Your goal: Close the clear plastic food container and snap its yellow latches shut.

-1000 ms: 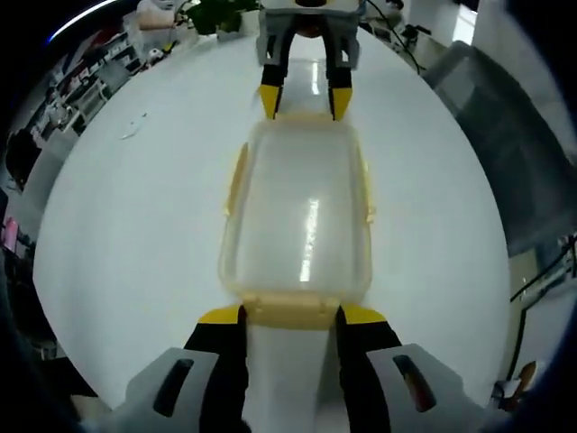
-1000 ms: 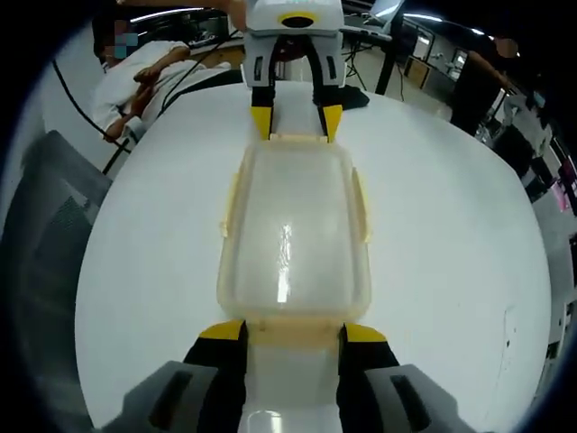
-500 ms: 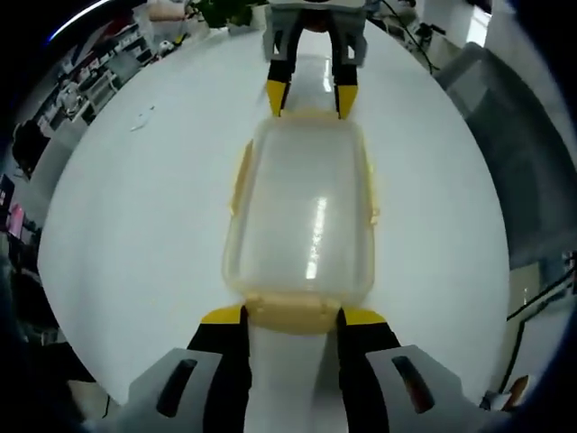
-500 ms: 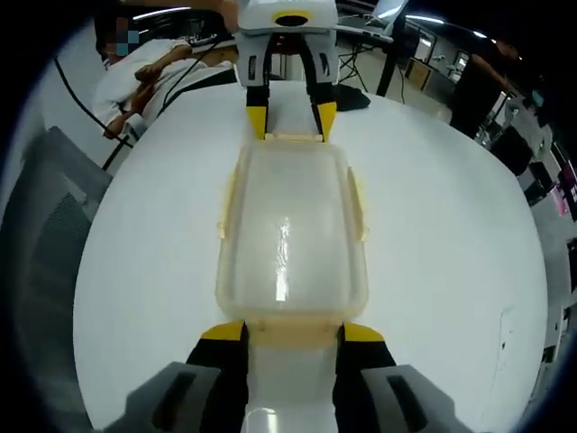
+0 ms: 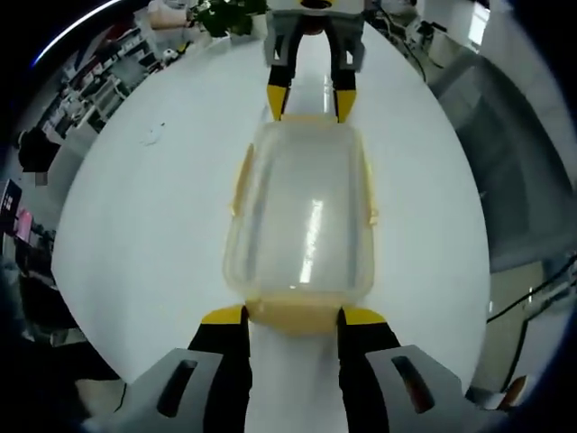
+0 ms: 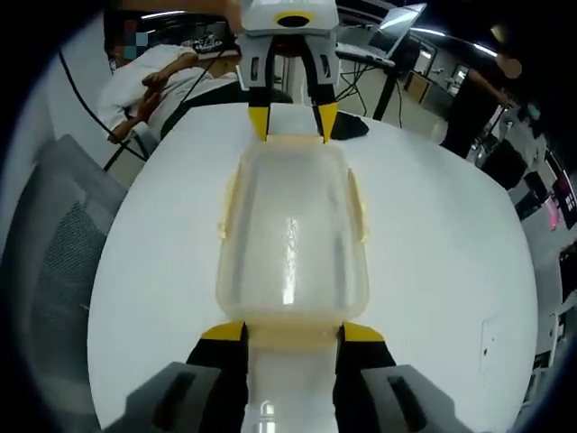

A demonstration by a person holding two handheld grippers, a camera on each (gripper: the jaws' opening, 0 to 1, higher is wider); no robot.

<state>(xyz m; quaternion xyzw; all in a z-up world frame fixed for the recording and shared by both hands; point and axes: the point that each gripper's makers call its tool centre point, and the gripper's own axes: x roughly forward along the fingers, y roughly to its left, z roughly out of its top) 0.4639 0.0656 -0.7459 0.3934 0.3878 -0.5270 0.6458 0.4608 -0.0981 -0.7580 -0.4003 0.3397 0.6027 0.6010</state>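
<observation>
We have the clear plastic food container (image 5: 302,221) lying lengthwise between our two claws on the white table (image 5: 144,225), its lid already down; the left gripper (image 5: 291,317) has its yellow-tipped jaws spread about as wide as the near end latch (image 5: 290,314), which sits between the tips, touching or nearly so; we cannot tell whether they grip it. Straight ahead, past the far end, the right gripper (image 5: 309,101) faces us, jaws apart in the same way over the opposite end latch (image 6: 290,331). The side latches (image 6: 227,207) stick out from the long edges, so we judge them not yet snapped. The risk as we see it: uneven pressing from the two ends could slide or tip the light box on the smooth table; a tip could also skid off a latch instead of seating it.
</observation>
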